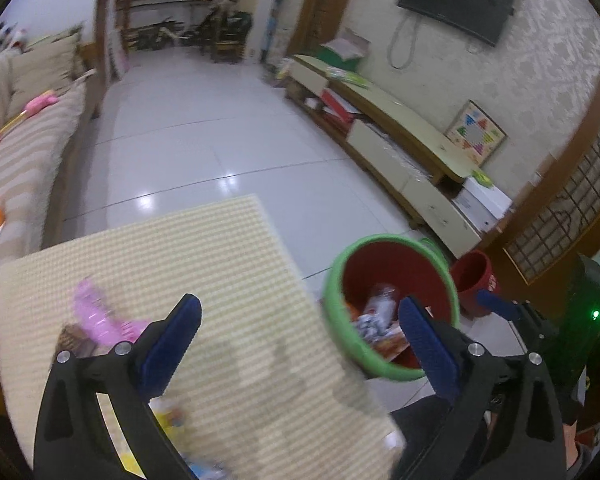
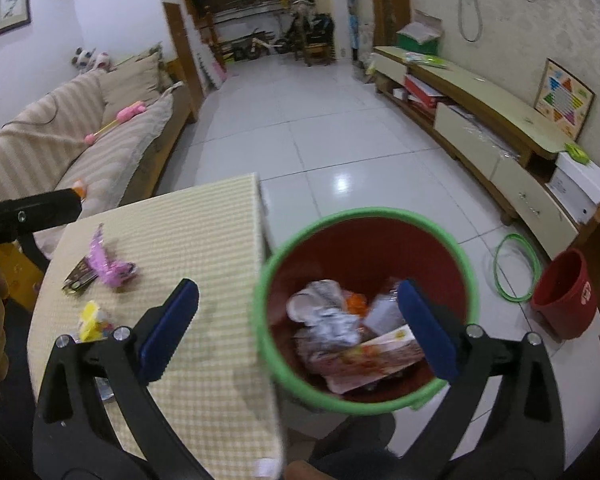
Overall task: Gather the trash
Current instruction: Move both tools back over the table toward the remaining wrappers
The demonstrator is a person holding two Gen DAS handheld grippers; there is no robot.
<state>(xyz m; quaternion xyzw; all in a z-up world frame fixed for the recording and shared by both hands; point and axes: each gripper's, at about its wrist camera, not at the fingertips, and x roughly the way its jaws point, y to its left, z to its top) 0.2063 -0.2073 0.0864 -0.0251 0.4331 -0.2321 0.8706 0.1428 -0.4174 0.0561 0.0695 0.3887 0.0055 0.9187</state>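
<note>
A red bin with a green rim (image 2: pixel 364 213) stands on the floor beside the table; it also shows in the left wrist view (image 1: pixel 384 238). Crumpled wrappers and a packet (image 2: pixel 352 340) lie inside it. On the checked table (image 2: pixel 204 224) lie a pink wrapper (image 2: pixel 108 264), a dark wrapper (image 2: pixel 78 276) and a yellow wrapper (image 2: pixel 92 320). The pink wrapper also shows in the left wrist view (image 1: pixel 100 316). My right gripper (image 2: pixel 296 328) is open and empty above the bin's near rim. My left gripper (image 1: pixel 300 344) is open and empty over the table's right side.
A second red bucket (image 2: pixel 564 296) and a green hoop (image 2: pixel 516 268) lie on the tiled floor to the right. A low TV cabinet (image 2: pixel 500 136) runs along the right wall. A striped sofa (image 2: pixel 80 140) stands left of the table.
</note>
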